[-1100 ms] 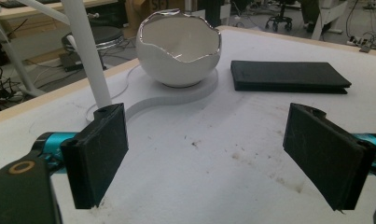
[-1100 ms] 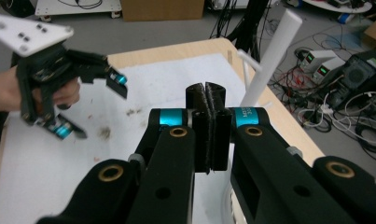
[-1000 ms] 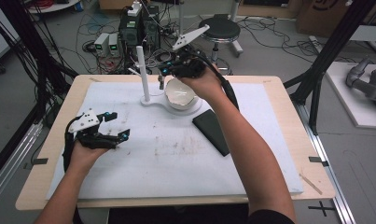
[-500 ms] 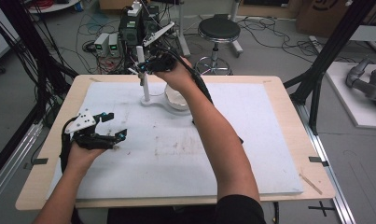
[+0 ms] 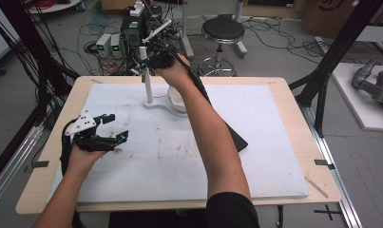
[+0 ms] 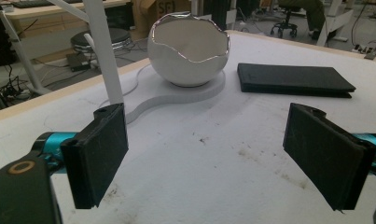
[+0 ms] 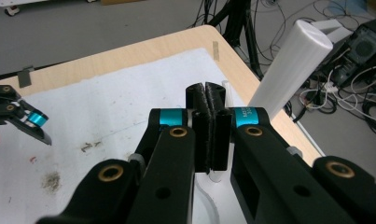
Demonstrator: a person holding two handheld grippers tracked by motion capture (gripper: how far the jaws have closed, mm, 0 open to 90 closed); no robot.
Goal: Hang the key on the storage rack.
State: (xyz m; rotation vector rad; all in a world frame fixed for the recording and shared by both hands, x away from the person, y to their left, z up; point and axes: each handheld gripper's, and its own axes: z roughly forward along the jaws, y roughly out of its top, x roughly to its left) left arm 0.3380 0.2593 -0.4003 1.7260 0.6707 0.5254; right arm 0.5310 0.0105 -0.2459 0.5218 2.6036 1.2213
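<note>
A white stand has a flat base (image 5: 153,103), an upright post (image 5: 147,80) and a broken-egg-shaped white bowl (image 5: 177,97) on it. My right gripper (image 5: 148,61) is beside the top of the post, its jaws pressed together with nothing seen between them. In the right gripper view the shut pads (image 7: 208,93) hang over the base, with the post (image 7: 290,63) just to their right. My left gripper (image 5: 117,127) rests low over the white mat at the left, open and empty. Its view looks between the wide pads (image 6: 209,154) at the bowl (image 6: 188,51) and post (image 6: 104,51).
A flat black case (image 5: 236,137) lies on the mat right of the bowl, partly under my right forearm. The white mat (image 5: 274,142) covers most of the wooden table (image 5: 317,180). Cables, boxes and a stool (image 5: 222,28) stand behind the far edge.
My right hand has moved left and slightly down from over the bowl to the top of the post, jaws staying shut. The left hand has not moved.
</note>
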